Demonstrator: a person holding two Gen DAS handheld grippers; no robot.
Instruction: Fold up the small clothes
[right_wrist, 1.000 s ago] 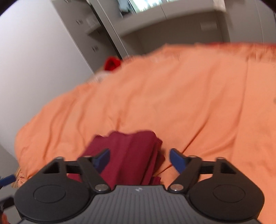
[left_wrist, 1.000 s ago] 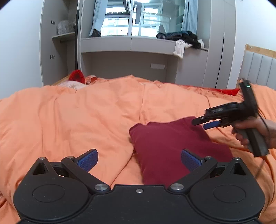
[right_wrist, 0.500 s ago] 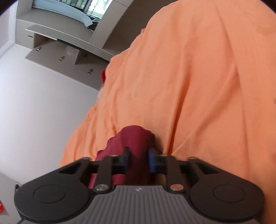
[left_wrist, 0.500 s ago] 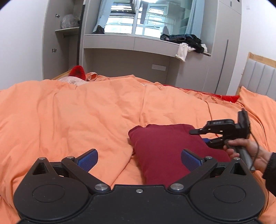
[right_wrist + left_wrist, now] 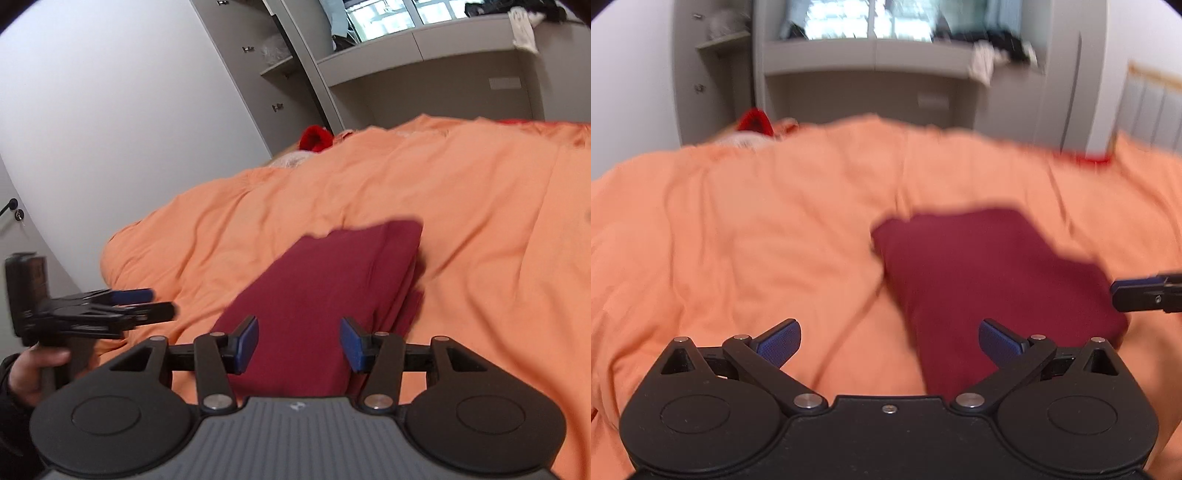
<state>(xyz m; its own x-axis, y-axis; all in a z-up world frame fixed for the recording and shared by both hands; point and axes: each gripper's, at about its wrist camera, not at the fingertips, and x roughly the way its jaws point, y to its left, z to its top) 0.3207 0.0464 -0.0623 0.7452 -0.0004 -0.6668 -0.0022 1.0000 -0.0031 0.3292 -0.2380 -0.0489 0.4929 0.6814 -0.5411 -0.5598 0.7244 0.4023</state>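
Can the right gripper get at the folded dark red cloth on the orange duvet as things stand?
Probably yes: the right gripper is opening just over the folded dark red cloth, nothing lying between; the left gripper stands aside.

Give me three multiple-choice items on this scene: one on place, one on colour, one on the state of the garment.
1. Where does the folded garment lie?
A. on the orange duvet
B. on the window ledge
C. in the wardrobe

2. What colour is the garment?
A. white
B. dark red
C. blue

3. What is the garment's state?
A. hanging from the tongs
B. spread out flat, unfolded
C. folded into a compact stack, free of the tongs

Answers:
1 A, orange bedding surrounds it.
2 B, the right wrist view shows maroon cloth.
3 C, layered edges show at its side; the left tongs and right tongs stand open, gripping nothing.
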